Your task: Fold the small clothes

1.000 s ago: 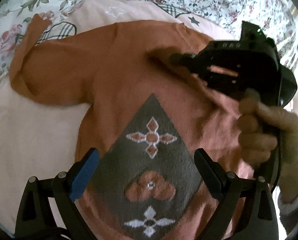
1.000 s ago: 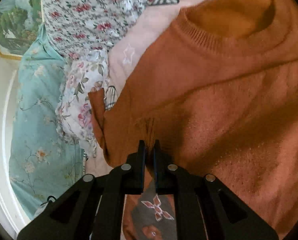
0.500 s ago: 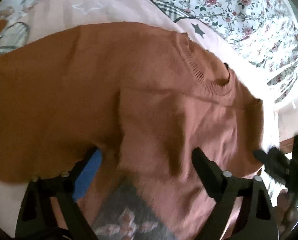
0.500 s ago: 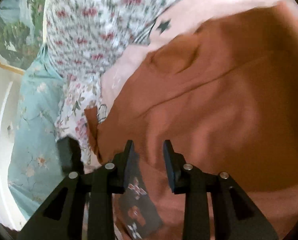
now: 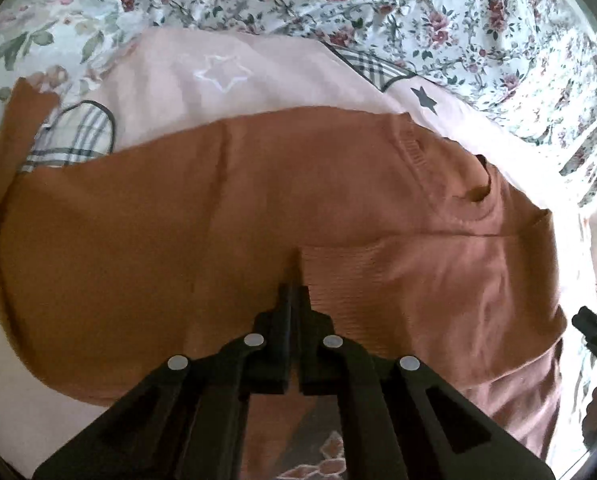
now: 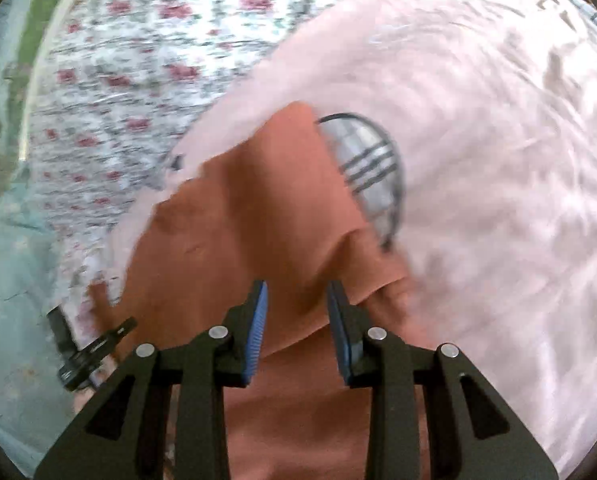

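Item: rust-orange knitted child's sweater (image 5: 146, 240), lying spread on a pale pink bedcover with star prints (image 5: 202, 60), just ahead of both grippers.
Left gripper (image 5: 296, 300): fingers pressed together, pinching a folded ribbed cuff edge of the sweater at its tips.
Right gripper (image 6: 296, 312): fingers standing spread, hovering over the sweater's far sleeve (image 6: 258, 208), gripping nothing.
Handling: seemingly light, soft and limp; likely sagging and stretching when lifted, clinging a little to the bedcover.
Hold points: ribbed cuffs, hem or shoulder seams, as thicker edges are probably resisting slip better than the plain knit.
Surroundings: rose-print floral sheet (image 5: 418, 12) lying beyond the bedcover.
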A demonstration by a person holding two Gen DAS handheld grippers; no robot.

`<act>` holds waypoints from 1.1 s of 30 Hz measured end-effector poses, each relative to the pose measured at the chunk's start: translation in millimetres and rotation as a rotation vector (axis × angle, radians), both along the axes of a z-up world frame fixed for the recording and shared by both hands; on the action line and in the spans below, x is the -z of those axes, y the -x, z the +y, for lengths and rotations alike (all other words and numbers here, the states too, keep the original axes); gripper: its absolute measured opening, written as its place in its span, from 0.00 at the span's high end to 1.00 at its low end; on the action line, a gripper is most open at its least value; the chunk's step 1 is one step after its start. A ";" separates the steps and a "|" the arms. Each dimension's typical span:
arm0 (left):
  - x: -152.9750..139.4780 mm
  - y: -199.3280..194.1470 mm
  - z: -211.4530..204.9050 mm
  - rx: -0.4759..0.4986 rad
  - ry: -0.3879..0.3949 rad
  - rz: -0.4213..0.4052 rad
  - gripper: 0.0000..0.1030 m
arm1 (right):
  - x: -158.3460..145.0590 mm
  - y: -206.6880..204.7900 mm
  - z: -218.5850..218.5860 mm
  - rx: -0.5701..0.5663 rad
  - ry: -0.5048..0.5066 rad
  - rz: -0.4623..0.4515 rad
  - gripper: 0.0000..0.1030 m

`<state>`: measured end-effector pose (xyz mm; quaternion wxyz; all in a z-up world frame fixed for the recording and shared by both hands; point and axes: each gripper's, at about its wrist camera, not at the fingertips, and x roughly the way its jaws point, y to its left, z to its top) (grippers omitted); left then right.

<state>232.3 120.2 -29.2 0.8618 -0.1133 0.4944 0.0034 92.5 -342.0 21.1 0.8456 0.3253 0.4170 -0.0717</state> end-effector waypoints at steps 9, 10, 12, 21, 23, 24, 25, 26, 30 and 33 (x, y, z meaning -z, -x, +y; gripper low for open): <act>7.3 -2.5 -9.8 0.078 0.154 0.083 0.27 | -10.7 -28.6 -6.6 -0.039 0.058 -0.027 0.61; 9.0 -3.2 -14.9 0.080 0.136 0.085 0.23 | -10.1 -28.0 -5.4 -0.043 0.057 -0.028 0.60; 18.0 -9.8 -23.3 0.091 0.131 0.110 0.26 | -6.1 -29.9 -2.2 -0.051 0.035 -0.026 0.60; -1.2 -2.2 -32.8 0.107 0.073 0.006 0.99 | -1.1 -21.7 -8.2 -0.027 0.023 -0.026 0.60; 1.1 1.1 -12.4 0.042 0.044 0.011 0.99 | -1.2 -19.3 -15.3 -0.010 0.040 -0.027 0.60; 6.0 -0.3 -5.2 0.025 0.036 0.028 0.99 | 0.3 -19.6 -18.3 -0.005 0.044 -0.021 0.60; 9.7 -0.3 2.6 0.008 0.050 0.041 0.99 | 2.1 -20.3 -20.4 -0.002 0.046 -0.014 0.60; 11.1 0.7 9.8 -0.009 0.071 0.041 0.99 | 4.8 -22.4 -22.7 0.001 0.049 -0.003 0.60; 4.3 5.0 11.5 -0.022 0.047 0.009 0.99 | 11.7 -35.3 -21.5 -0.024 0.068 0.017 0.60; 8.2 4.9 9.0 -0.035 0.046 0.021 0.99 | 19.0 -48.6 -16.5 -0.055 0.088 0.035 0.58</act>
